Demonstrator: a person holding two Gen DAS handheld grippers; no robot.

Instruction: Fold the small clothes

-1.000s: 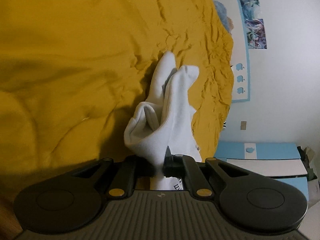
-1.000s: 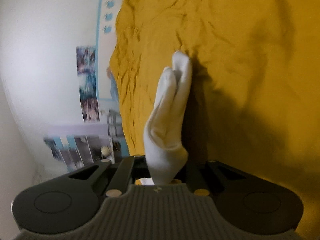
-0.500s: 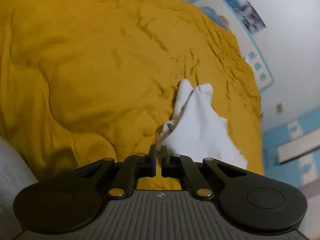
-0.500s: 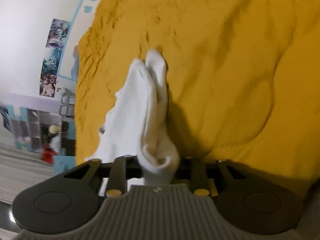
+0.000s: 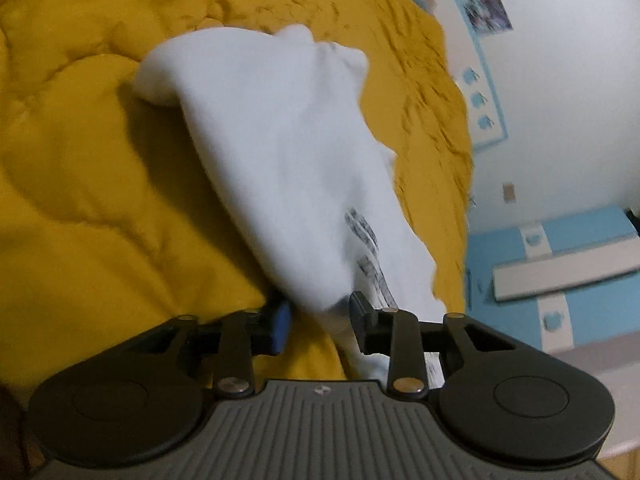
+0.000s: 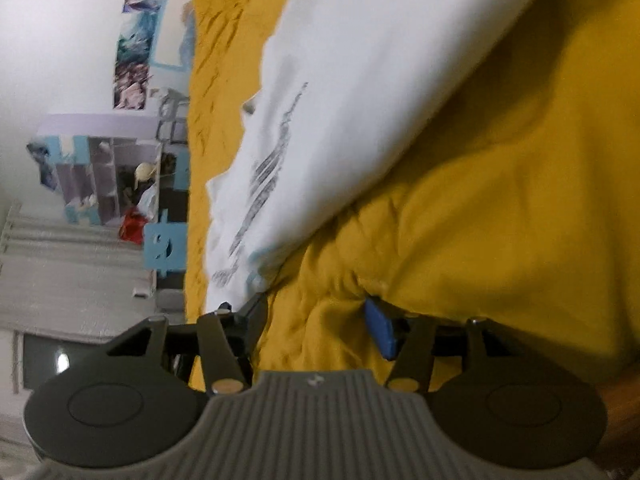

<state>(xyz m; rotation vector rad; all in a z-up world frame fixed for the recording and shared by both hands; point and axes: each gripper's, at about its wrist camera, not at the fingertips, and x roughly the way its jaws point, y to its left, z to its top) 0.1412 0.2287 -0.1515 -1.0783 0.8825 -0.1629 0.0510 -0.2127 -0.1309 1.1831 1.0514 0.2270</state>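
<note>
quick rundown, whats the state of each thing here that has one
white socks: lying loose on the bedspread, gripped by neither gripper
left gripper: jaws opening, sock end between them, unpinched
right gripper: jaws opening, only bedspread between them
yellow bedspread: spread out, wrinkled

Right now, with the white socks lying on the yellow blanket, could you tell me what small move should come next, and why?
Probably draw both claws back clear of the white socks. The left claw is opening with the cuff end loose between its jaws, unpinched; the right claw is opening over bare yellow blanket, the socks beside it. The pair already rests on the blanket, so backing away should avoid dragging it.
</note>
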